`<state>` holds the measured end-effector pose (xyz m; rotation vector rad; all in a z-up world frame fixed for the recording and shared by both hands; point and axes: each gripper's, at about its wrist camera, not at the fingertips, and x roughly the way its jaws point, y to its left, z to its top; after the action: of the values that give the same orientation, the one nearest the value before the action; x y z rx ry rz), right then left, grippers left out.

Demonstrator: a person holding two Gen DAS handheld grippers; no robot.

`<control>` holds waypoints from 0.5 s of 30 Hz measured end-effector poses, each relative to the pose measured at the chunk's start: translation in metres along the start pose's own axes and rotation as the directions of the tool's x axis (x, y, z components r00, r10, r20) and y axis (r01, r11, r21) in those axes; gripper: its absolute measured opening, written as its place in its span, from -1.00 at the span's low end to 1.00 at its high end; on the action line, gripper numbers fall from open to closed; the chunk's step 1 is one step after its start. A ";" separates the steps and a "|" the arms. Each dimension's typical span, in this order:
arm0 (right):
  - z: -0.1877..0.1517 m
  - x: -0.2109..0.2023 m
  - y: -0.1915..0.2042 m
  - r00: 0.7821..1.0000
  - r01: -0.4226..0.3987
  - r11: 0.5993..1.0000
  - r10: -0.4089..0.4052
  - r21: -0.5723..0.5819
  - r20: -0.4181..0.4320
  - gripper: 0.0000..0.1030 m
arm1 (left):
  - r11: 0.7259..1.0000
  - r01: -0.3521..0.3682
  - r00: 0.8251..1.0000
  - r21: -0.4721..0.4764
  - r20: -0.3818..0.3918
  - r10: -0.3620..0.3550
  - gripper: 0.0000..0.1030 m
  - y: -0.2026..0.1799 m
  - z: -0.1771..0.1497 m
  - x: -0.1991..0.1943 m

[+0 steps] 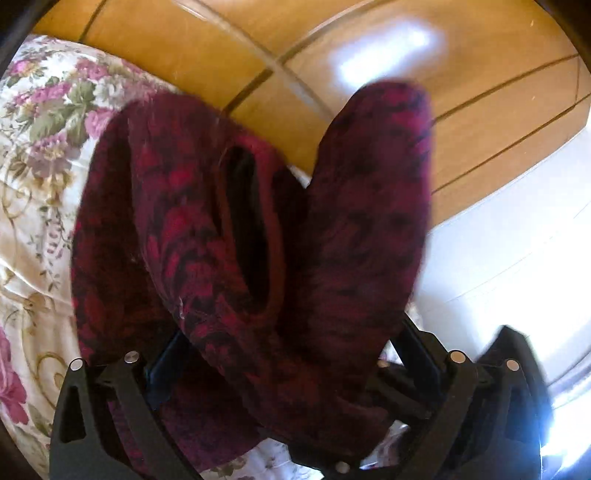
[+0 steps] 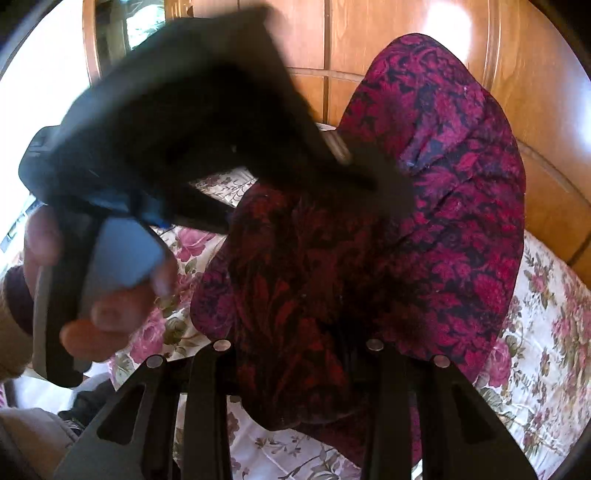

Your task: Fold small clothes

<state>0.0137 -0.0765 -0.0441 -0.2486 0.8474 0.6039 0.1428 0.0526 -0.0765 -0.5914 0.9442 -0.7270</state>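
A dark red garment with a floral pattern point(image 1: 229, 236) hangs in folds over the flowered bedcover. In the left wrist view it drapes loosely between the wide-apart jaws of my left gripper point(image 1: 291, 314). The pads stand clear of the cloth at both sides, and the fingertips are hidden under it. In the right wrist view the same garment point(image 2: 436, 206) bunches up from my right gripper point(image 2: 299, 325). Those narrow jaws are buried in the cloth and shut on it. A hand point(image 2: 110, 317) holds the other tool's grey-blue handle point(image 2: 122, 254) at the left.
A cream bedcover with pink flowers point(image 1: 40, 155) point(image 2: 546, 350) lies under everything. Wooden panelling point(image 1: 369, 44) point(image 2: 399, 22) rises close behind the bed. A bright white surface point(image 1: 517, 251) fills the right of the left wrist view. Both pictures are blurred.
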 end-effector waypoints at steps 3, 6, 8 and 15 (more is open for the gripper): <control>-0.007 -0.002 0.000 1.000 0.011 1.000 -0.011 -0.026 0.005 -0.18 | 0.998 -0.052 0.999 0.040 -0.008 0.052 0.30 -0.006 0.003 0.008; -0.008 -0.012 0.006 0.998 -0.055 0.998 0.056 -0.022 0.015 0.11 | 0.994 -0.098 0.995 0.046 0.010 0.098 -0.10 -0.006 0.009 0.007; -0.014 -0.027 -0.004 0.988 -0.155 0.988 0.155 0.018 0.016 0.17 | 0.992 -0.113 0.994 0.060 0.015 0.113 -0.18 -0.006 0.012 0.005; -0.038 -0.089 -0.099 0.953 -0.273 0.900 0.206 0.340 0.223 0.25 | 0.972 -0.172 0.985 0.162 0.063 0.163 -0.28 -0.032 0.011 -0.011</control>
<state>0.0032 -0.2090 -0.0036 0.2553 0.8021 0.6739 0.1385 0.0431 -0.0427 -0.3759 0.8666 -0.6297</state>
